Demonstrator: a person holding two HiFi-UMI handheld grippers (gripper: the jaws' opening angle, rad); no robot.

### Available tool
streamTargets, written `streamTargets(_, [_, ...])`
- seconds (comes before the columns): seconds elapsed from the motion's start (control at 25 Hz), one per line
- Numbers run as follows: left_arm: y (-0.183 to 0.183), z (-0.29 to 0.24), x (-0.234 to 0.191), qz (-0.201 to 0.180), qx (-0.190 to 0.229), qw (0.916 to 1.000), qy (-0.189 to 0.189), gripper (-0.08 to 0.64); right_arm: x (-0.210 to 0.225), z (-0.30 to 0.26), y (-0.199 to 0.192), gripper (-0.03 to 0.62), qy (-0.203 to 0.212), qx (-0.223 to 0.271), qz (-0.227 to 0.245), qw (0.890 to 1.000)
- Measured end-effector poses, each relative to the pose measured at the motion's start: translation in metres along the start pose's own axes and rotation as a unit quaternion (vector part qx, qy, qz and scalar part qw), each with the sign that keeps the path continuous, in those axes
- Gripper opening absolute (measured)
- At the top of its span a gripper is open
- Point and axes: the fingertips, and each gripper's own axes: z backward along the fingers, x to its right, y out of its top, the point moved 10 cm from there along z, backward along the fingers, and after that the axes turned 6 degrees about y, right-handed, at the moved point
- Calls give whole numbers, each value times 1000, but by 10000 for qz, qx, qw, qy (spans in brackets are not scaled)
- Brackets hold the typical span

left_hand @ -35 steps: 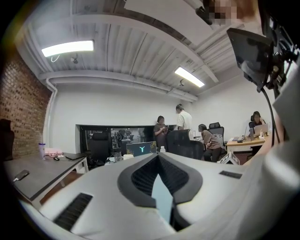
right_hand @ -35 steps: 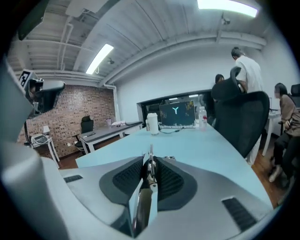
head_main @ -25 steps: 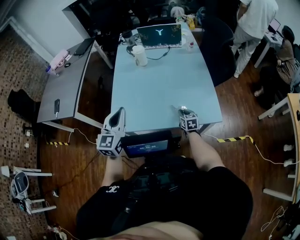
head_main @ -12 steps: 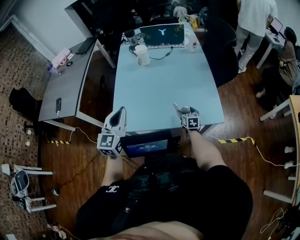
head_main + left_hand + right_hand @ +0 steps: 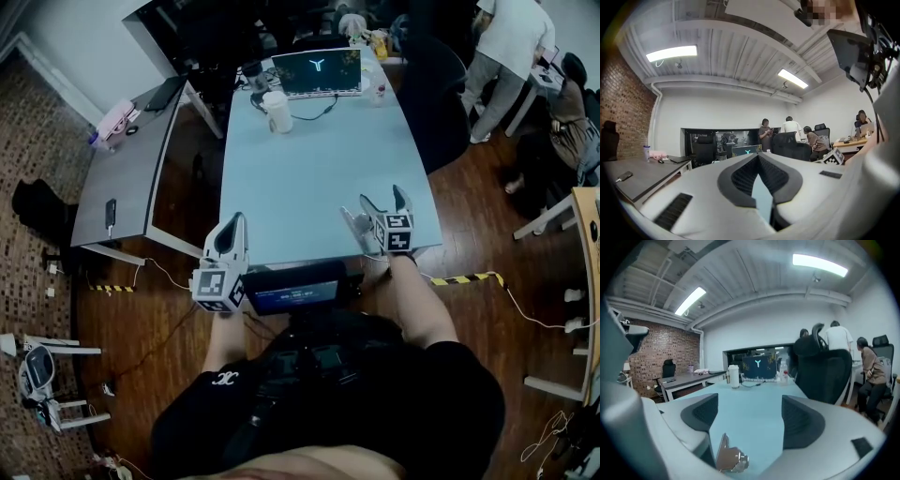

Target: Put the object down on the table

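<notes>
A small silvery metal object [image 5: 731,458] lies on the pale blue table [image 5: 309,178], close to its near edge. My right gripper [image 5: 750,414] stands over it with its jaws opening. The object sits between them beside the left pad, and neither pad presses on it. In the head view the right gripper [image 5: 382,201] is at the table's near right corner, and I cannot make out the object there. My left gripper [image 5: 238,221] is shut and empty at the table's near left edge. Its pads meet in the left gripper view, where the left gripper [image 5: 757,157] points along the table.
A laptop [image 5: 317,71], a white cup [image 5: 278,111] and a cable stand at the table's far end. A grey side desk [image 5: 131,159] is to the left and a black office chair [image 5: 441,84] to the right. People [image 5: 511,47] stand at the back right.
The right gripper's jaws have spread from nearly shut to wide, letting go of the silvery object, and the gripper has shifted slightly right. The left gripper has stayed put.
</notes>
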Motion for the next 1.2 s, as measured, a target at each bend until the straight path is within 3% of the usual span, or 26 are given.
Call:
streamTargets(0.04, [0,-1,0,11,8,10000,2,5,0,8,16,398,-28,231,158,9996])
streamTargets(0.16, [0,-4,3,35,-5,10000,-44,5,-5,36,68,391,-187,920,576,9939])
streamTargets(0.28, [-1,-6,8,81,-36,9999,-116,5,-14,68,112,316,-408,1520,911,9833])
streamTargets(0.36, [-1,-7,12,85,-51,9998,-173,5,-19,89,133,221,-513,1805,1119,9758])
streamTargets(0.48, [0,-9,13,85,-38,9998,-201,5,-31,113,154,-21,-447,2048,1405,9676])
streamTargets(0.64, [2,-10,16,84,-12,9997,-230,5,-48,144,160,-21,-173,2099,1680,9630])
streamTargets(0.8, [-5,-10,17,94,-125,9997,-172,5,-47,164,150,-22,-151,2025,1526,9672])
streamTargets(1.2, [3,-1,64,34,-90,9999,42,5,2,198,143,-21,117,2040,1375,9692])
